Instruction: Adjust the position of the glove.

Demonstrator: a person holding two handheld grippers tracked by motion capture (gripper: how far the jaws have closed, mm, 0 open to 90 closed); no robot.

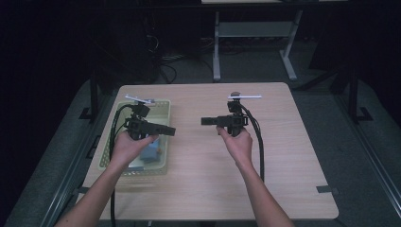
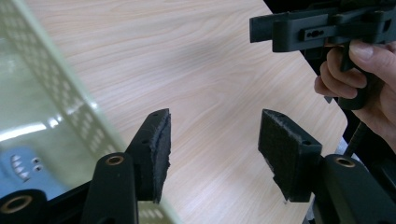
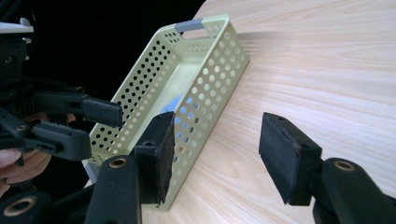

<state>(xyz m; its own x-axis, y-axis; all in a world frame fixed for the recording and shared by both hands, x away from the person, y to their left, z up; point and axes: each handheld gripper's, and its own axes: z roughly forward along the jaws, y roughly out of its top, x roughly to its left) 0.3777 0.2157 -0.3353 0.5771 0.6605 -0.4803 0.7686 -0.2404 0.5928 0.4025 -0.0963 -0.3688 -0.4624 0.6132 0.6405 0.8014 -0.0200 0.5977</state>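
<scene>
Left gripper (image 1: 163, 130) hovers over the perforated basket (image 1: 163, 103), right gripper (image 1: 210, 121) beside it; both gape empty.

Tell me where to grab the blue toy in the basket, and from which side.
Take the blue toy from straight above, with the open left gripper, which hovers over the basket. The perforated walls stand up around the toy and likely block any sideways approach. Close the jaws across its narrower width. Its exact shape is hard to tell, since the left hand partly covers it.
</scene>
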